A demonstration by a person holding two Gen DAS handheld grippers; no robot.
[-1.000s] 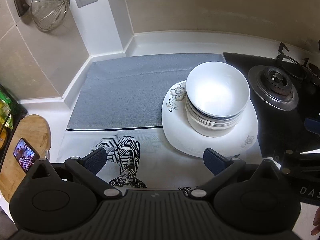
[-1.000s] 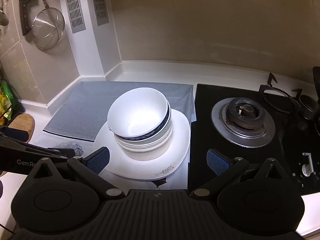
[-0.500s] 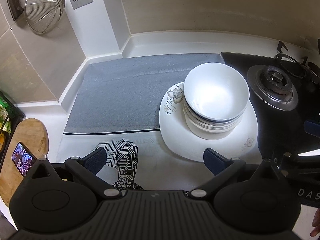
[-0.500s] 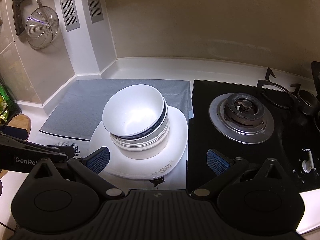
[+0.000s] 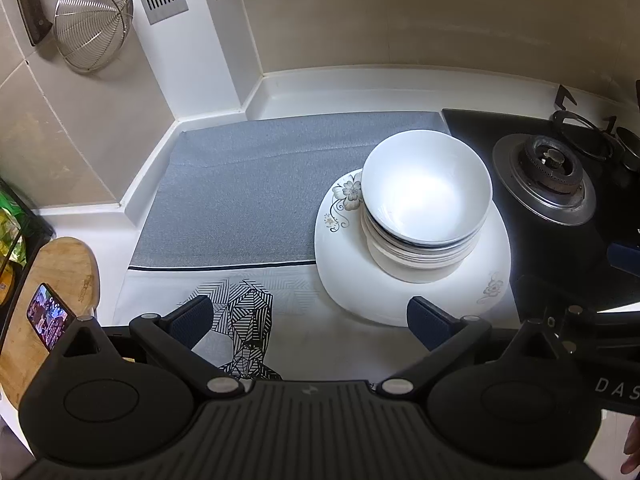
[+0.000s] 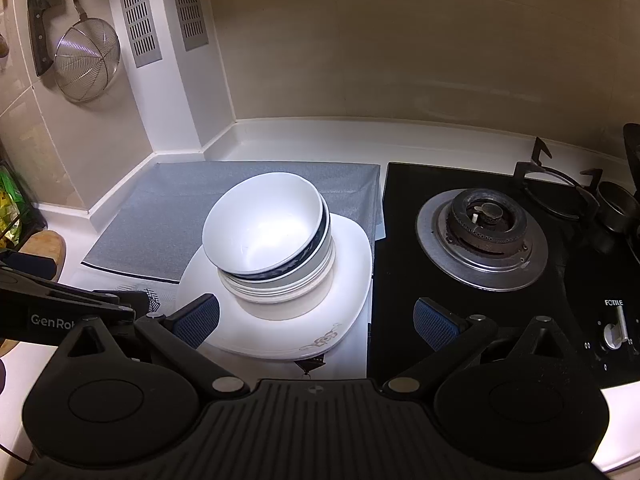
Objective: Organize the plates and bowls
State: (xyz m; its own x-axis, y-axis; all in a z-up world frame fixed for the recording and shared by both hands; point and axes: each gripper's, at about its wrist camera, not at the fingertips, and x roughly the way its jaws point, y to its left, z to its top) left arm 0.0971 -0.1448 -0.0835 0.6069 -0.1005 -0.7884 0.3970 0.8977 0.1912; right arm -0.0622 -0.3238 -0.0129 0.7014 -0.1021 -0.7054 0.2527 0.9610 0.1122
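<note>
Basically both grippers hover over the near edge of the worktop (image 5: 360, 92), each spread wide with nothing between the fingers. Left gripper (image 5: 310, 318) sits over the patterned white part of the mat (image 5: 248, 200), its right finger pad just at the near rim of the plate (image 5: 404, 296). Right gripper (image 6: 316, 320) straddles the plate's near right corner and the edge of the black hob (image 6: 404, 248); its left pad overlaps the plate's near left rim in the right wrist view, contact unclear.

Stack of bowls (image 5: 426, 196) stands on the plate, top bowl white and tilted a little toward the left, blue-banded ones under it. The plate is white, rounded-square, with flower prints, lying on the right end of the mat, just beside the hob.

Burner (image 6: 482, 234) is on the hob, right of the stack. A control knob (image 6: 614, 334) sits on the near right. Wire strainer (image 5: 92, 26) and a cleaver (image 5: 32, 8) hang on the far left wall. Round wooden board (image 5: 48, 280) with a phone (image 5: 50, 316) on it lies near left.
</note>
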